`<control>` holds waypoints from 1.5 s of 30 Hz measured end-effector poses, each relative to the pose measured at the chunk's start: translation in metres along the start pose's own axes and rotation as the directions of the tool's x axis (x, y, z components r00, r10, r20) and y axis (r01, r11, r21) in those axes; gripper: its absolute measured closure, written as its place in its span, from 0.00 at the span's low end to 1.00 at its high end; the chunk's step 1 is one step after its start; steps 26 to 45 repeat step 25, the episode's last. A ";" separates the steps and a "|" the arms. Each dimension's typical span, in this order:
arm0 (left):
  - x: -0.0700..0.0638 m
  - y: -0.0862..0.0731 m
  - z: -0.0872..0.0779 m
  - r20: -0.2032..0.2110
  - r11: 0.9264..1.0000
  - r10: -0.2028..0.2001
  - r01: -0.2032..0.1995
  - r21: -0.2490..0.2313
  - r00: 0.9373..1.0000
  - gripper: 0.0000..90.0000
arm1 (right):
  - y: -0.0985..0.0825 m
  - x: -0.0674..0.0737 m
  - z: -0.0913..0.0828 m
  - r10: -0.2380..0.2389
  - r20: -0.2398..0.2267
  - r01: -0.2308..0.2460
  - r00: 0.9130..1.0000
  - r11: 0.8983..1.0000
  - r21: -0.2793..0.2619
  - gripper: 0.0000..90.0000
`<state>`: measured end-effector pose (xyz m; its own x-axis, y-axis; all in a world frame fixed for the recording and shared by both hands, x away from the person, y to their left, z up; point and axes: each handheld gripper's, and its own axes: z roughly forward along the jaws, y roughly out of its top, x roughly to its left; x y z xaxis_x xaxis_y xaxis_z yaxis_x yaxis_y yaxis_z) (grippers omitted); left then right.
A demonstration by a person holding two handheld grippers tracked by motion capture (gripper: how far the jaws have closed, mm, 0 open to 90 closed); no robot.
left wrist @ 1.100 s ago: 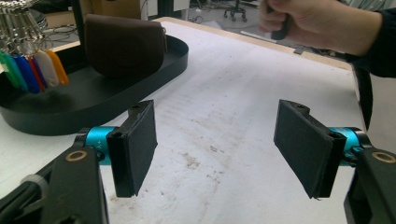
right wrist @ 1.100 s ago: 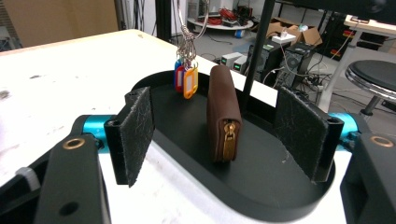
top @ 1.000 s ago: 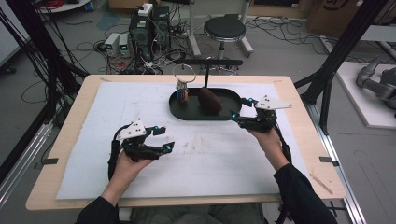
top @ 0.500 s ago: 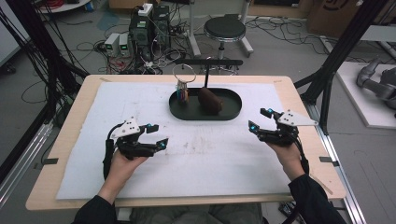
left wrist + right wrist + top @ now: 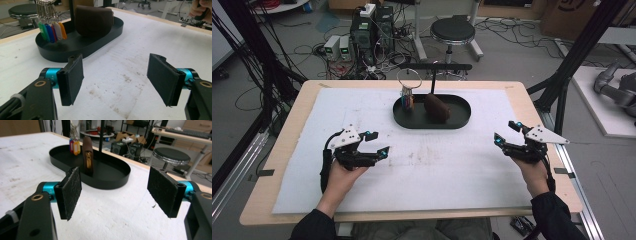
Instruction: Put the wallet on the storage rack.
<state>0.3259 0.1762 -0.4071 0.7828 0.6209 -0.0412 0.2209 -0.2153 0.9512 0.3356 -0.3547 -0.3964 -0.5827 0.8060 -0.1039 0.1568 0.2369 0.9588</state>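
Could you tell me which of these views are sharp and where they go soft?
High view: even light, slightly soft overall. Left gripper view: jaws and black tray sharp, the room behind the table blurred. Right gripper view: felt pads crisp, the stool behind softer.

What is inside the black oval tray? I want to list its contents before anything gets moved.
The black oval tray holds a brown pouch standing on edge and coloured key tags hanging from a stand's ring. The tray floor behind the pouch is hidden.
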 end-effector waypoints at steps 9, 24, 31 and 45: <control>0.001 0.000 -0.010 -0.024 1.000 0.004 -0.004 -0.014 1.000 0.33 | -0.003 -0.002 0.006 -0.006 -0.005 0.006 1.000 0.999 0.042 0.31; 0.004 0.000 -0.014 -0.040 1.000 0.006 -0.007 -0.018 0.999 0.33 | -0.008 -0.002 0.011 -0.024 -0.006 0.024 1.000 0.997 0.079 0.31; 0.004 0.000 -0.014 -0.041 1.000 0.006 -0.007 -0.017 0.999 0.33 | -0.009 -0.003 0.011 -0.023 -0.003 0.024 1.000 0.997 0.080 0.31; 0.004 0.000 -0.014 -0.041 1.000 0.006 -0.007 -0.017 0.999 0.33 | -0.009 -0.003 0.011 -0.023 -0.003 0.024 1.000 0.997 0.080 0.31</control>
